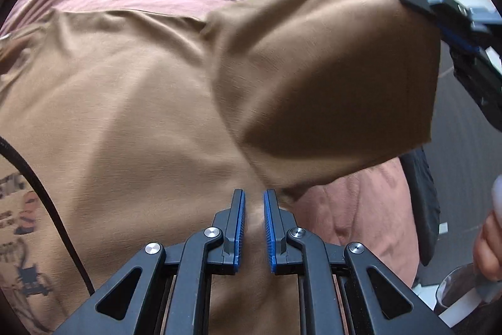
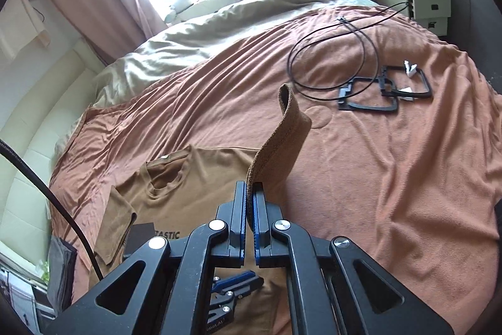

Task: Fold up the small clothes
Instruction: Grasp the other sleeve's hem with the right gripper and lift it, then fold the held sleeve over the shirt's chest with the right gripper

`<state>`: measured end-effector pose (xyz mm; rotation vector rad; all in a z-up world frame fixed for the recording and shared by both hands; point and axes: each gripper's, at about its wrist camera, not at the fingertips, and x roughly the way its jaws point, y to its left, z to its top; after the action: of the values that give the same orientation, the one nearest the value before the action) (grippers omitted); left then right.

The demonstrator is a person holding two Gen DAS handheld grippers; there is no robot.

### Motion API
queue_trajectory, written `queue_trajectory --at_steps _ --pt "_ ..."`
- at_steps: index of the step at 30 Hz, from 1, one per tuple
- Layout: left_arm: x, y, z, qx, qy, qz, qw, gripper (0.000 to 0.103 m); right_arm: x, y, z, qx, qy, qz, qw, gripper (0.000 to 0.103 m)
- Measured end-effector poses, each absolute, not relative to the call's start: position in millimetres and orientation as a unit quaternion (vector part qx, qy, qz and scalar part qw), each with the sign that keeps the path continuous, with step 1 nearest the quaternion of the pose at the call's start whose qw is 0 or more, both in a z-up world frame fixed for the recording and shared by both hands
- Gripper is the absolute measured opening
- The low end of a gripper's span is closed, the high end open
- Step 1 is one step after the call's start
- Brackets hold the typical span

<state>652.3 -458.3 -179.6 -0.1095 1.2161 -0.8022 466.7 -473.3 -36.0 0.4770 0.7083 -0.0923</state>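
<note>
The right gripper (image 2: pixel 250 193) is seen clamped on the hem edge of a brown T-shirt (image 2: pixel 175 193), its jaws pressed together on the cloth, and a flap of the shirt (image 2: pixel 282 127) is held raised above the bed, its ribbed underside turned toward the camera. In the left wrist view the same flap (image 1: pixel 329 77) is seen hanging from the right gripper's fingertips (image 1: pixel 414 0) at upper right, where it hides much of the bed behind it. The left gripper (image 1: pixel 254 200) is shown with its jaws narrowly parted, the blue pads (image 1: pixel 241 228) set close over the shirt's cloth; whether cloth is pinched between them cannot be told. The rest of the shirt is spread flat on a pink-orange blanket (image 2: pixel 392 165), neckline toward the far side, one sleeve folded in at the left and printed lettering (image 2: pixel 168 234) partly visible on the chest. A black cable (image 2: pixel 47 200) is draped across the left of the shirt. Farther out on the blanket, well apart from the shirt, are laid two black frames (image 2: pixel 376 96) and a looped black cord (image 2: pixel 329 58). Beyond these are seen a pale quilt (image 2: pixel 188 36), pillows beneath a bright window, and a white bedside cabinet (image 2: pixel 417 5).
</note>
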Motion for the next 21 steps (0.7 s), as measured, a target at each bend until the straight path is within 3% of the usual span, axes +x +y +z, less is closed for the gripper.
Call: queue_trajectory --at_steps 21 --pt "687.2 -308.5 -154.2 -0.087 0.540 -0.265 0.794 0.013 530.5 -412.7 -55.4 0.237 0.366 0.010 0.900 0.000"
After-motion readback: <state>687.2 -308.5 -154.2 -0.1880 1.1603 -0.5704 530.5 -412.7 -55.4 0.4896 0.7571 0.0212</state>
